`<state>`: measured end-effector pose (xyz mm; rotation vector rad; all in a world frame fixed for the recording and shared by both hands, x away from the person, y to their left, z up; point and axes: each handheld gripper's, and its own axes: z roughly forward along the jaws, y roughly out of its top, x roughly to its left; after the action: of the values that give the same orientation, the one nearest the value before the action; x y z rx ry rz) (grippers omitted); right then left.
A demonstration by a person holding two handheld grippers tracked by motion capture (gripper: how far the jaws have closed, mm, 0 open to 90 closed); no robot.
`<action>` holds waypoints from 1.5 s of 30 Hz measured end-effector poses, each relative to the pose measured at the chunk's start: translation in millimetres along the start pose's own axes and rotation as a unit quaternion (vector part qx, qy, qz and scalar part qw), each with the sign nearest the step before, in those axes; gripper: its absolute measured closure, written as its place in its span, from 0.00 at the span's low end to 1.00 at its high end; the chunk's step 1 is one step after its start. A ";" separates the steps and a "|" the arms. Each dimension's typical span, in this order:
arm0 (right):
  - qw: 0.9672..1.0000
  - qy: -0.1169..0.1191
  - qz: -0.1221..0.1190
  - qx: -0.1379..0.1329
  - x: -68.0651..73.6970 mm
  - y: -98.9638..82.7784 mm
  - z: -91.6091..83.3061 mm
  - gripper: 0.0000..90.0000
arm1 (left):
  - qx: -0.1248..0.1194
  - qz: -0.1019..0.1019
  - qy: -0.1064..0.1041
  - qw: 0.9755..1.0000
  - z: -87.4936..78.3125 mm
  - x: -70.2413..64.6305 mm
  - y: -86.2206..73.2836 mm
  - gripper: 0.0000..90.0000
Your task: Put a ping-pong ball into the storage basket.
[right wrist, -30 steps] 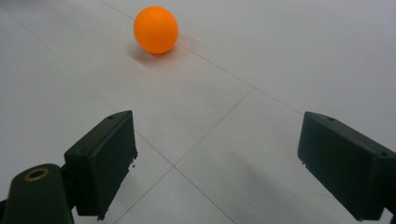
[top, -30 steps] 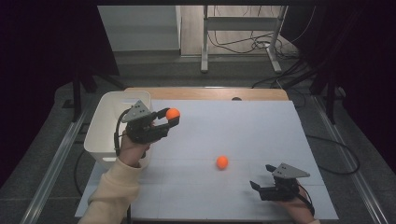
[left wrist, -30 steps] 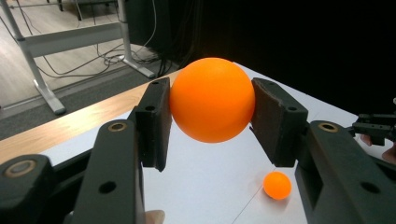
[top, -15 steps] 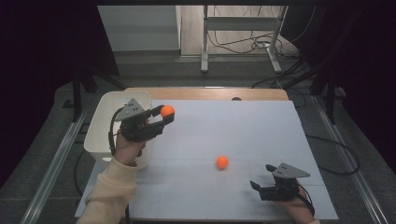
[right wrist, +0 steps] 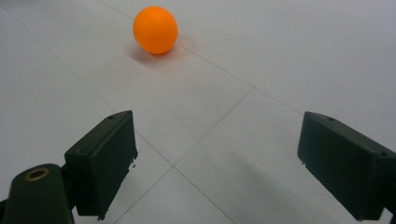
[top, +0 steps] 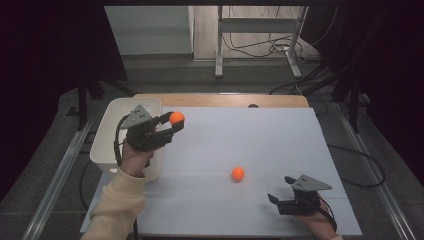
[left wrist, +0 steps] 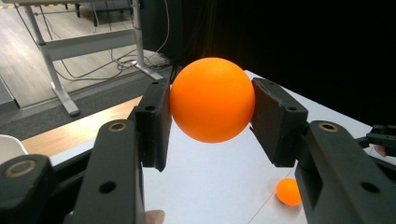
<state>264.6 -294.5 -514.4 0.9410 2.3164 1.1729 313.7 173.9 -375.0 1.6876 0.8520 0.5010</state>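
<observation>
White sheeting covers the table (top: 280, 135), crossed by faint seam lines, with a strip of bare wood along its far edge and dark floor, cables and a metal desk frame beyond. Taking the white bin (top: 111, 131) at the table's left edge as the landmark: the left gripper (top: 172, 122) hangs just beside the bin's right wall, near its far corner, held up off the sheet by a hand in a cream sleeve (top: 117, 205). Its jaws are clenched on an orange ball (top: 176, 118), and in the left gripper view that ball (left wrist: 212, 99) sits squarely between the two black pads (left wrist: 156, 121), pressed on both sides. A second orange ball (top: 238, 173) lies loose on the sheet, well to the right of the bin and nearer the person. The right gripper (top: 280, 190) rests low on the sheet still farther right of the bin, at the near edge, its jaws spread wide with nothing between them; in the right gripper view the loose ball (right wrist: 155, 30) lies ahead of them, apart.
</observation>
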 end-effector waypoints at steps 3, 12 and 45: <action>1.000 0.000 0.000 0.000 0.0 0.0 0.1 0.13 | -0.003 -0.002 0.002 1.000 -1.6 1.1 0.5 0.56; 1.000 -0.001 0.000 0.001 0.1 0.0 0.3 0.13 | -0.011 -0.008 0.009 1.000 -7.8 5.9 1.8 0.56; 1.000 -0.002 -0.001 0.001 0.1 -0.1 0.4 0.13 | -0.027 -0.023 0.034 0.999 -24.4 22.2 3.6 0.56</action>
<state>264.7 -294.2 -514.7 0.9414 2.3157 1.1676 311.9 206.0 -366.8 1.6065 0.9174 0.5487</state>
